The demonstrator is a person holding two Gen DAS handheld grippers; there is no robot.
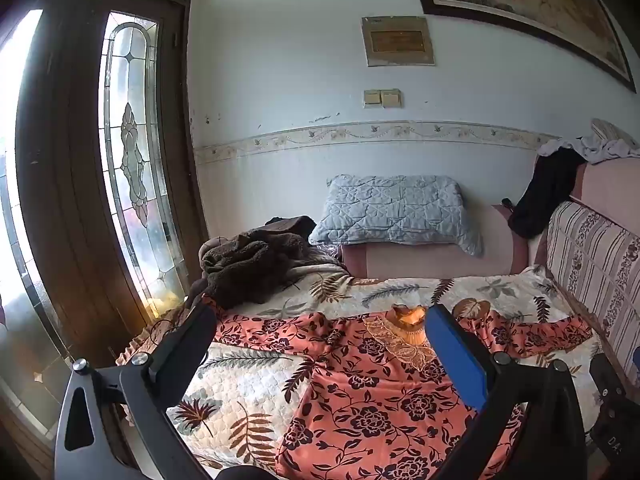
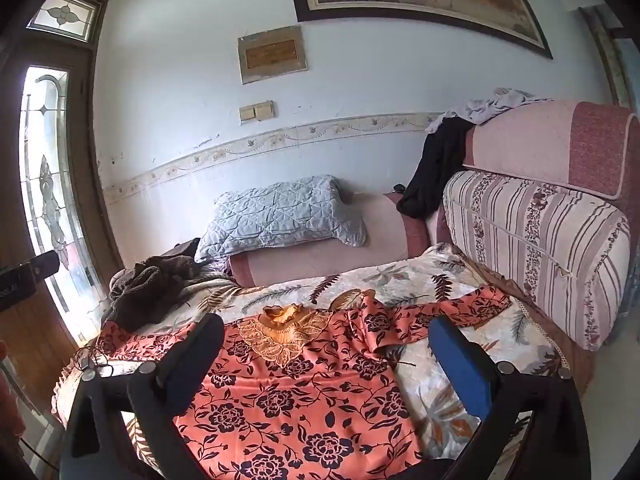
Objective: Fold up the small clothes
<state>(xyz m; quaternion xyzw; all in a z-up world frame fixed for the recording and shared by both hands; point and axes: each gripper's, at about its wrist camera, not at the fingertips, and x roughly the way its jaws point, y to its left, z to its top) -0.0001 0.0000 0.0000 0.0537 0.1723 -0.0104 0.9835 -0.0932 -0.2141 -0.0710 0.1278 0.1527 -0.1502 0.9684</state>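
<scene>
Hovering apart, left claw (image 1: 320, 326) and right claw (image 2: 326, 334), orange floral blouse (image 2: 304, 392) (hem cut off).

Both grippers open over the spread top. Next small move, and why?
Probably lower the right gripper onto the far sleeve of the orange floral long-sleeved top and pinch it: the top lies flat, sleeves spread, and the left gripper holds nothing either.

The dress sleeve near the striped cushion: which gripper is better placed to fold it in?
Probably the right gripper: that sleeve lies close to its blue finger. The left gripper sits farther away.
</scene>
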